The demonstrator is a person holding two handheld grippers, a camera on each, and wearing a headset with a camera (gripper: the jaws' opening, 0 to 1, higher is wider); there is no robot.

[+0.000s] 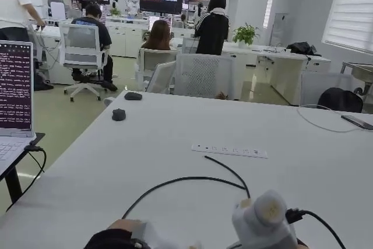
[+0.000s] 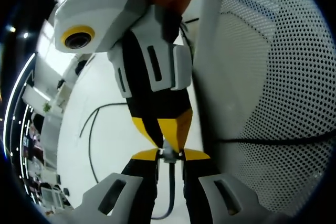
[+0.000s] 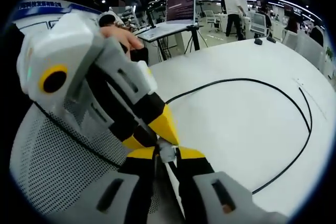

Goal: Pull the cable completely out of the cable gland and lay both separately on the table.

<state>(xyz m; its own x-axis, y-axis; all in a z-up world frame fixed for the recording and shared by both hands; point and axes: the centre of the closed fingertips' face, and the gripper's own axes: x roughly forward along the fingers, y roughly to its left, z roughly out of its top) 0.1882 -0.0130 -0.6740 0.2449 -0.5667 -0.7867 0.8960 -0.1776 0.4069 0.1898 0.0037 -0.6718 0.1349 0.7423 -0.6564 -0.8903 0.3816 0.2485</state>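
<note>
A small metal cable gland (image 2: 169, 153) is pinched from both sides. My left gripper (image 2: 170, 155) rises from the bottom of its view, shut on the gland with its yellow tips. My right gripper (image 3: 167, 153) is shut on the same gland (image 3: 167, 152), meeting the left one tip to tip. A black cable (image 2: 171, 190) runs back from the gland between the left jaws. More black cable (image 3: 294, 103) lies in a wide loop on the white table (image 1: 175, 138), and its loop (image 1: 186, 179) also shows in the head view. A gripper's white body (image 1: 262, 223) sits at the near edge.
A white power strip (image 1: 230, 151) lies mid-table, with two dark mice (image 1: 119, 115) farther back left. A laptop (image 1: 14, 94) stands on a stand at the left. A white mesh chair back (image 2: 273, 77) is close behind the grippers. People and desks fill the background.
</note>
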